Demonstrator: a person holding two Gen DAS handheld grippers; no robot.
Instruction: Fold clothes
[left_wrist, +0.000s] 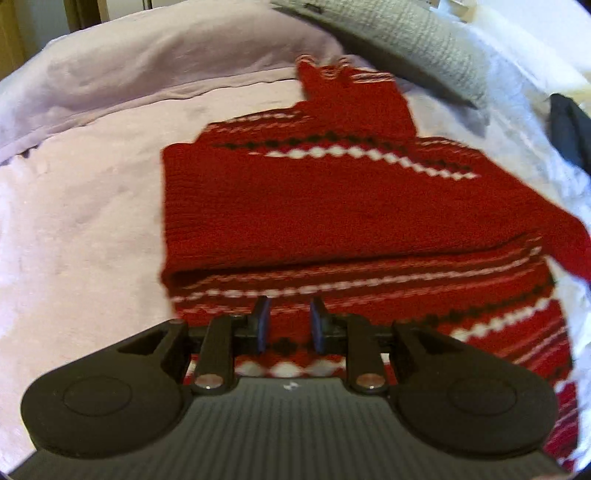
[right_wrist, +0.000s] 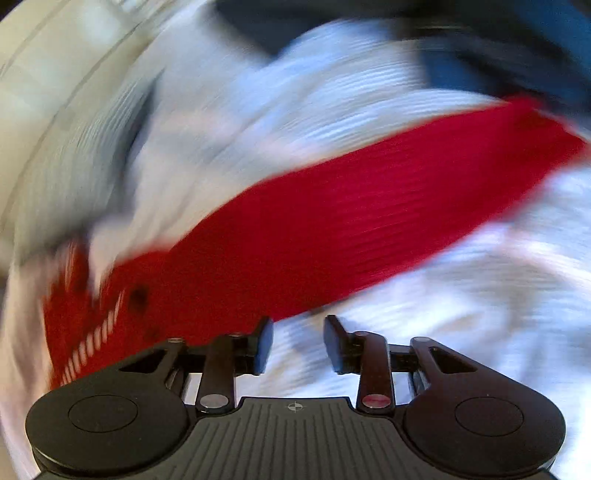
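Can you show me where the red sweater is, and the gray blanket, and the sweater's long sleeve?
Sweater (left_wrist: 295, 206): left wrist view, plain red folded body.
Gray blanket (left_wrist: 417, 40): left wrist view, knit middle.
Sleeve (right_wrist: 369, 206): right wrist view, blurred red middle.

The sweater (left_wrist: 295, 206) is deep red, crossed by bands of white diamonds, black diamonds and thin white-pink stripes; its sleeve (right_wrist: 369, 221) is plain red. The blanket (left_wrist: 81, 221) under it is pale lilac-pink. A pillow (left_wrist: 417, 40) is grey with a waffle weave. A garment (left_wrist: 569, 125) at the edge is dark navy. Both grippers (left_wrist: 290, 325) (right_wrist: 298, 343) are black with blue pads (left_wrist: 263, 325).
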